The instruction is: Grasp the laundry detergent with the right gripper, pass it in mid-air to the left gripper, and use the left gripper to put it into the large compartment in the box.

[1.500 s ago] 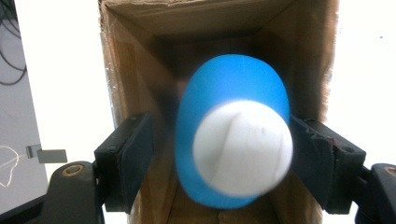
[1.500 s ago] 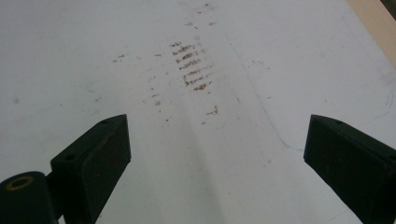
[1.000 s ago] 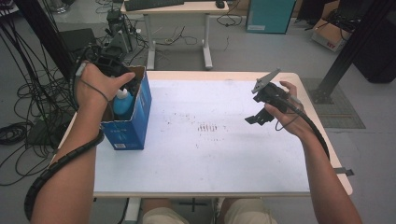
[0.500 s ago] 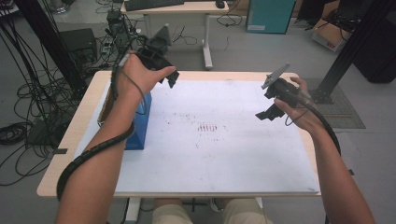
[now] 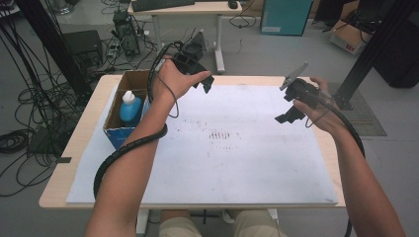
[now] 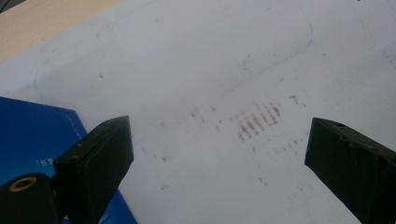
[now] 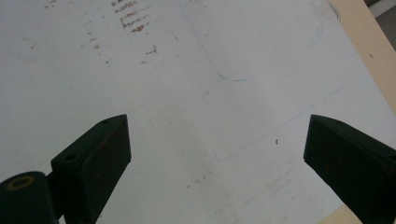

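Lifted and swung rightward since the earlier frames, the left gripper (image 5: 205,81) now hangs over the far left part of the white paper sheet (image 5: 222,163), clear of the open blue-sided cardboard box (image 5: 116,136) it was reaching into a second ago. Inside that box, at the table's left edge, stands the blue plastic bottle with a white cap (image 5: 130,107), upright. The right gripper (image 5: 286,116) hovers above the sheet's right side, barely shifted. Both grippers have their jaws spread wide and carry nothing.

My reading is that the bottle has just been placed in the box and the left hand is withdrawing; the next move likely calls for bringing both grippers to rest.

From above, box and bottle are plain. The left gripper view gives a corner of the box's blue wall (image 6: 32,135) and brown smudges (image 6: 257,121) on the sheet; the right gripper view adds faint pencil outlines (image 7: 261,70) and the wooden table edge (image 7: 369,51).
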{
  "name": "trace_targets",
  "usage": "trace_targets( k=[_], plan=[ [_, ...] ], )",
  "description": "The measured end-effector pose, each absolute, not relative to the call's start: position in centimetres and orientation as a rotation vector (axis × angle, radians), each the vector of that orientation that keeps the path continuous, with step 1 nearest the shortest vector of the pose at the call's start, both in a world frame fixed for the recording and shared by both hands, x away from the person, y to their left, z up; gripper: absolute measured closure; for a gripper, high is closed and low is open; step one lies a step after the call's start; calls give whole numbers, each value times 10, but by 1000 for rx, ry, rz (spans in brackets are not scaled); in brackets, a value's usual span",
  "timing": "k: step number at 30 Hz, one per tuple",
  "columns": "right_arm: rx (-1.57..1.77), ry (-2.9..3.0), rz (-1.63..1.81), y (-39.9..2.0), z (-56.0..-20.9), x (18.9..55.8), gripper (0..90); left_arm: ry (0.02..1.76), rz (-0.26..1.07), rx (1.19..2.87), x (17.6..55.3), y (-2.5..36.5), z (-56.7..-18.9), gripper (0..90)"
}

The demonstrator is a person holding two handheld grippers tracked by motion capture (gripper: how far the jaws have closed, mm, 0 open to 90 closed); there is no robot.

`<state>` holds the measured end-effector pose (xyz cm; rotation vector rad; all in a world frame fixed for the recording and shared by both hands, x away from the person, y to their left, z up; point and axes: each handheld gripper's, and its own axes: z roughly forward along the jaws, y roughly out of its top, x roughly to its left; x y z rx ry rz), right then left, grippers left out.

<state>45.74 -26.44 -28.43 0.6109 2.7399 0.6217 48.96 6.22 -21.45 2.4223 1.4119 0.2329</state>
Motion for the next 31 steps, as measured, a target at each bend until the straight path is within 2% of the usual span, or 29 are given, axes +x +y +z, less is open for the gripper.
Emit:
trace_targets(
  k=[31],
  plan=[
    [582,2759,574,-258,-282,457,76,1398,224,2398,487,68,-222,73]
  ],
)
